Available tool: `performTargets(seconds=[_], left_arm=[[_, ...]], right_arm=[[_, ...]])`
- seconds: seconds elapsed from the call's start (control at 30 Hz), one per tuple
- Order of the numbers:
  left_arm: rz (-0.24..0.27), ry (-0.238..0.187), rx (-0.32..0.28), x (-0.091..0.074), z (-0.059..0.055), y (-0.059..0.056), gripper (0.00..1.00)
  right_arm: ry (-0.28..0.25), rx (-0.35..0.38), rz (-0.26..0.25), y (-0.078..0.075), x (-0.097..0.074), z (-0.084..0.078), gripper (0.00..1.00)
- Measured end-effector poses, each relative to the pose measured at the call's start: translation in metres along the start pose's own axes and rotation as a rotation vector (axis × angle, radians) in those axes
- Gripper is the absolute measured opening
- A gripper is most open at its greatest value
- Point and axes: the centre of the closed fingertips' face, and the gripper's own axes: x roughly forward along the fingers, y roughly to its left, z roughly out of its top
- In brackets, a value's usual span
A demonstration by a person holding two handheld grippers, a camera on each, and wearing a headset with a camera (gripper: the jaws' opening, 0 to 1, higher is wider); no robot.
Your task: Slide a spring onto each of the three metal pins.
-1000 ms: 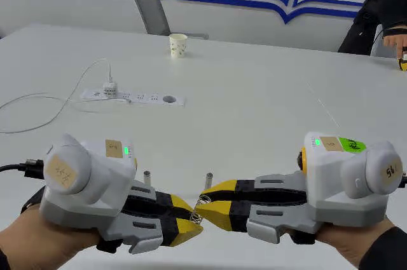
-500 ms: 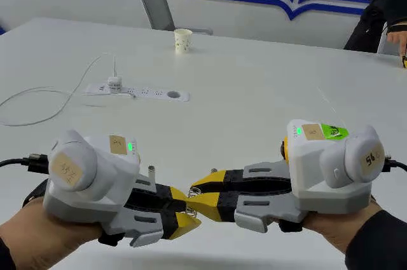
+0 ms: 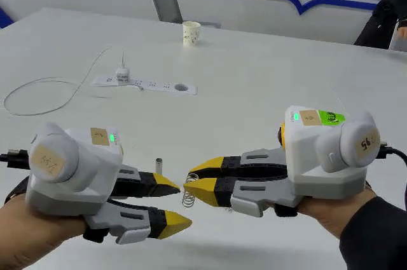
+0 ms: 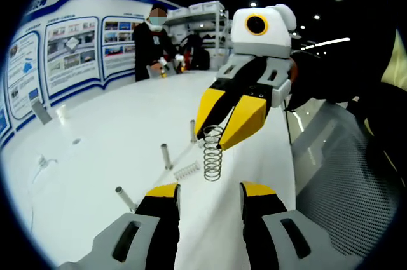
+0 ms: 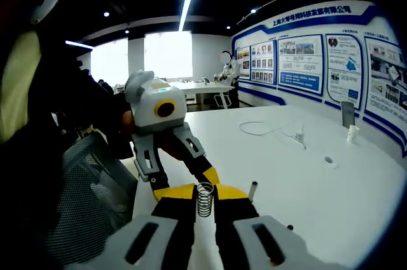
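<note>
Head view has your right gripper [image 3: 191, 180] clenched on a small coiled steel spring [image 3: 189, 197], which hangs from its yellow tips above the near edge of the white table [image 3: 254, 79]. Your left gripper [image 3: 173, 204] faces it with jaws spread, holding nothing. Left gripper view shows three short upright metal pins [image 4: 165, 155] near that edge, with a second loose spring [image 4: 186, 170] lying among them.

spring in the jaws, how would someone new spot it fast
On the white table, find the right gripper with yellow-tipped jaws. The small coiled metal spring hangs pinched at their tips. Unlike the loose spring lying flat by the metal pins, it hangs upright.
</note>
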Motion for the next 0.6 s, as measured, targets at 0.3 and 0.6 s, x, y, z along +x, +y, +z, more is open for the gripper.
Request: performTargets(seconds=[0.3, 0.6], left_arm=[[0.051, -0.03, -0.058, -0.015, -0.006, 0.007, 0.54], [0.116, -0.06, -0.096, -0.038, -0.012, 0.016, 0.66]], right_arm=[[-0.003, -0.009, -0.003, -0.008, 0.005, 0.005, 0.11], [-0.011, -0.023, -0.017, -0.021, 0.016, 0.013, 0.11]])
